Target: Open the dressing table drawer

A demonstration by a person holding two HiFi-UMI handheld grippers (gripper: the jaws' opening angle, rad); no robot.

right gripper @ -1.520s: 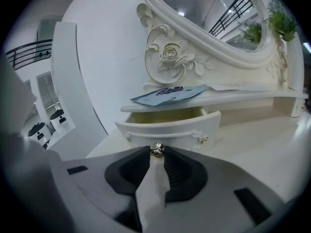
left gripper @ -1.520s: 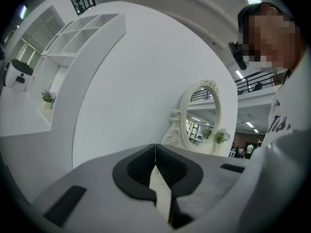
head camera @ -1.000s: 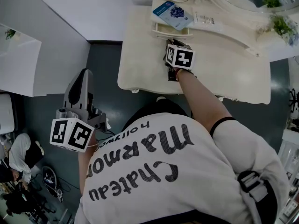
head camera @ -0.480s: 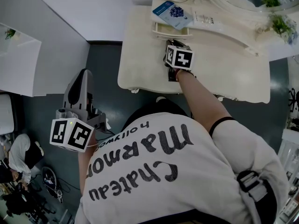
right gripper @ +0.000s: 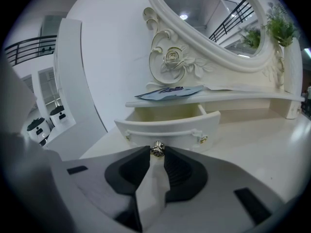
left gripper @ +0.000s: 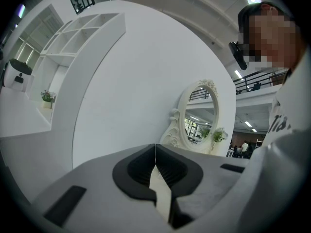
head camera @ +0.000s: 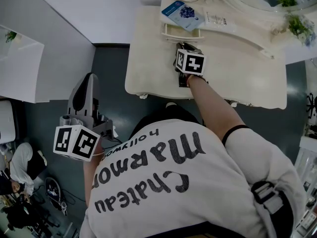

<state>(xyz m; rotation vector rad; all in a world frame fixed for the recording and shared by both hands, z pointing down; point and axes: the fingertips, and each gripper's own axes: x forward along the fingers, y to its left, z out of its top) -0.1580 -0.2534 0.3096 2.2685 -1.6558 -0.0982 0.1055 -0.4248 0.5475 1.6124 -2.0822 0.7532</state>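
Note:
The small cream drawer (right gripper: 167, 130) of the dressing table (head camera: 148, 68) stands pulled out, its inside showing under the shelf. My right gripper (right gripper: 156, 153) is shut on the drawer's little metal knob (right gripper: 157, 149), which sits pinched between the tips of the black pads. In the head view the right gripper (head camera: 187, 51) reaches over the table top to the drawer (head camera: 181, 33). My left gripper (head camera: 88, 81) hangs off to the left above the dark floor, away from the table. Seen in its own view, the left gripper (left gripper: 154, 148) is shut on nothing and faces a white wall.
A blue packet (head camera: 182, 14) lies on the shelf above the drawer. The oval mirror (right gripper: 214, 18) with carved roses rises behind it, and small green plants (head camera: 298, 28) stand at the right. A white wall (head camera: 59, 68) runs along the left of the floor.

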